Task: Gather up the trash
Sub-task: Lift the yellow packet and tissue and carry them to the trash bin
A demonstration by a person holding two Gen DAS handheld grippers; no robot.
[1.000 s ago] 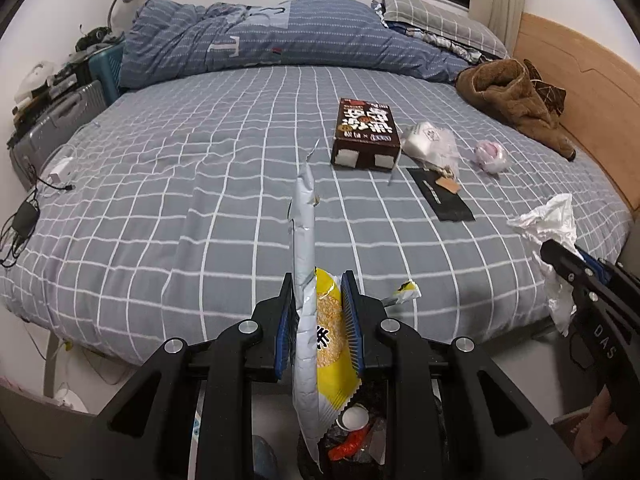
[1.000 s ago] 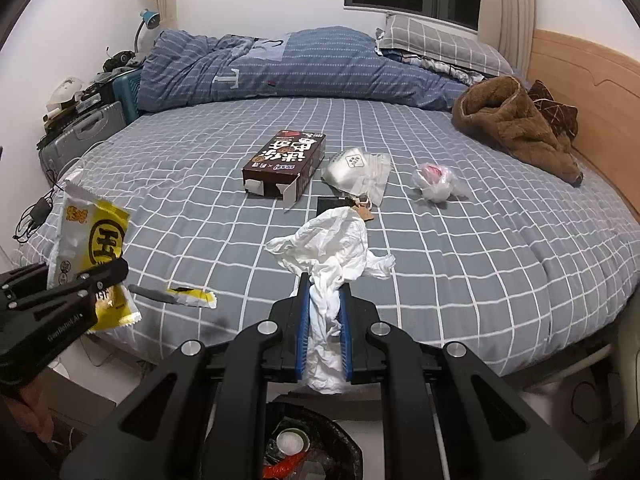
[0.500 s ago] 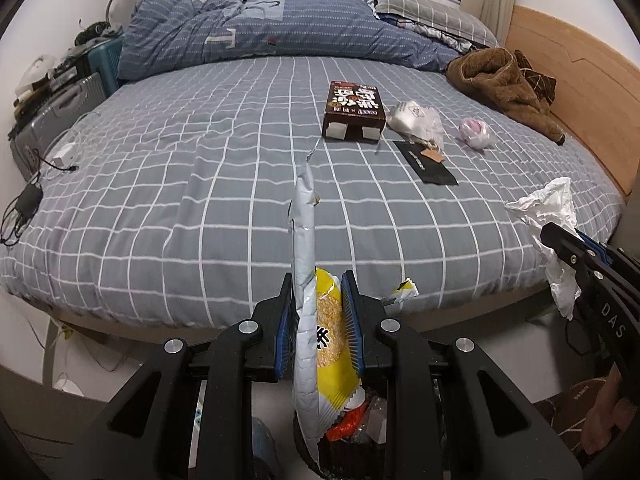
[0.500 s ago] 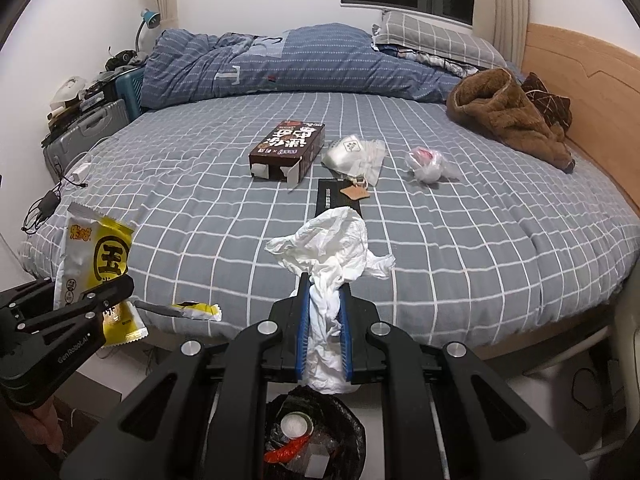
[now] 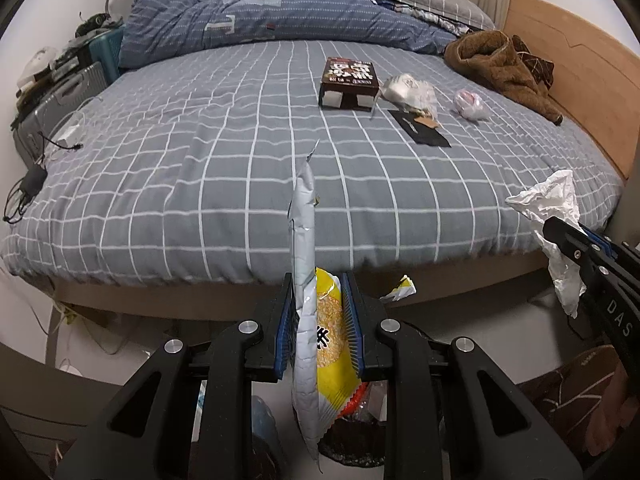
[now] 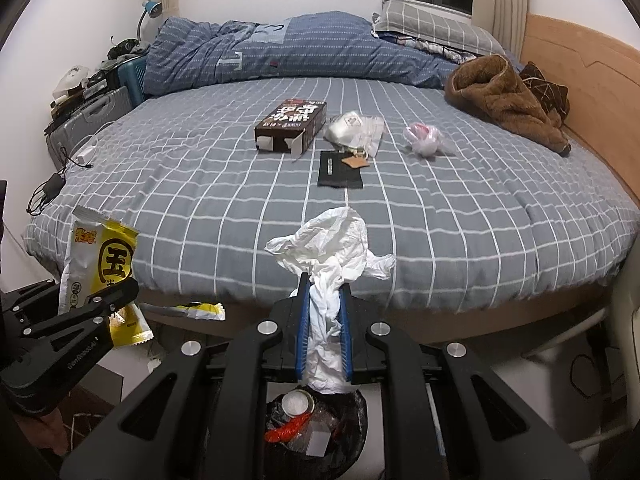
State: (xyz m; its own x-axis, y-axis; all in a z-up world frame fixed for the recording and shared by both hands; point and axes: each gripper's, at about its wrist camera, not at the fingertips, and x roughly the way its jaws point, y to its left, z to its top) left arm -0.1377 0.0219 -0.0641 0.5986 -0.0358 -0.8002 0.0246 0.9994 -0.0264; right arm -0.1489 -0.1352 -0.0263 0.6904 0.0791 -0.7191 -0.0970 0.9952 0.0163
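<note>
My left gripper [image 5: 318, 312] is shut on a yellow and silver snack wrapper [image 5: 320, 336], seen edge-on; it also shows in the right wrist view [image 6: 100, 268]. My right gripper [image 6: 324, 316] is shut on a crumpled white tissue [image 6: 330, 256], also seen at the right of the left wrist view [image 5: 554, 216]. Both grippers hang off the bed's near edge above a black-lined trash bin [image 6: 316, 424] holding red and white scraps. On the bed lie a dark brown box [image 6: 292, 124], a white pouch [image 6: 354, 130], a black card [image 6: 340, 170] and a pink-white wad [image 6: 424, 140].
The grey checked bed [image 6: 440, 216] fills the view, with a blue duvet [image 6: 280, 52] and a brown garment [image 6: 508, 100] at the back. A suitcase [image 6: 84, 124] and cables stand at the left. The wooden headboard [image 6: 592, 92] runs along the right.
Both grippers have pulled back from the bed and lowered, so its near edge and the bin below show more. Each still holds its piece of trash.
</note>
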